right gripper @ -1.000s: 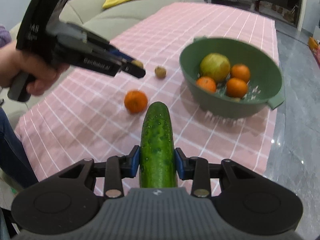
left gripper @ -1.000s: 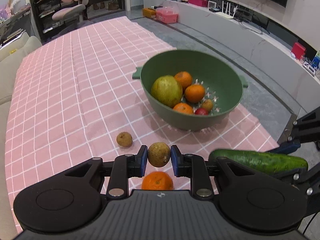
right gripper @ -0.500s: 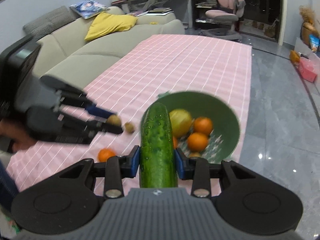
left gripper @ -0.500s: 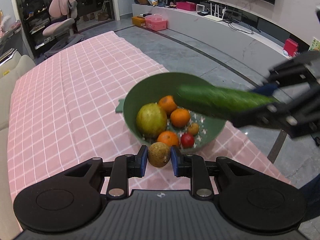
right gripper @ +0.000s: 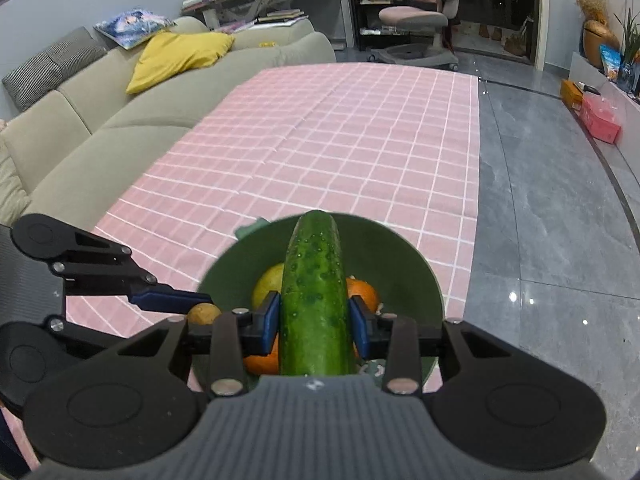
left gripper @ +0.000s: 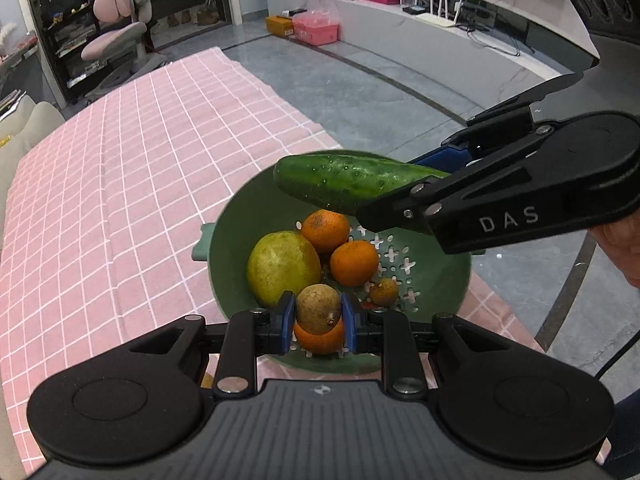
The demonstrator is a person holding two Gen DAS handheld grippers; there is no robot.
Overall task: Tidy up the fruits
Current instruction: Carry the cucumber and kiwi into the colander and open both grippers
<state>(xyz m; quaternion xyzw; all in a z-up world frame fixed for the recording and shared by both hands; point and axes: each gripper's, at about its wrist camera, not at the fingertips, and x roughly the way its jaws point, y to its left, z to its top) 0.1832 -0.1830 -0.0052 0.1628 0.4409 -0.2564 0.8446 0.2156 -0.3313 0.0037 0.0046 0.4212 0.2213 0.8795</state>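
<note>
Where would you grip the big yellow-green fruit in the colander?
Across the widest middle of the big yellow-green fruit, coming from straight above, probably: it lies against the colander wall on one side with oranges crowding the other, so only its top is free.

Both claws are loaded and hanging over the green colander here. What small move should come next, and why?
Probably lower the left claw a little and open it. It is shut on the small brown fruit directly above the colander, over an orange, while the right claw holds the cucumber lengthwise across the bowl higher up, so the small fruit can drop first.
</note>
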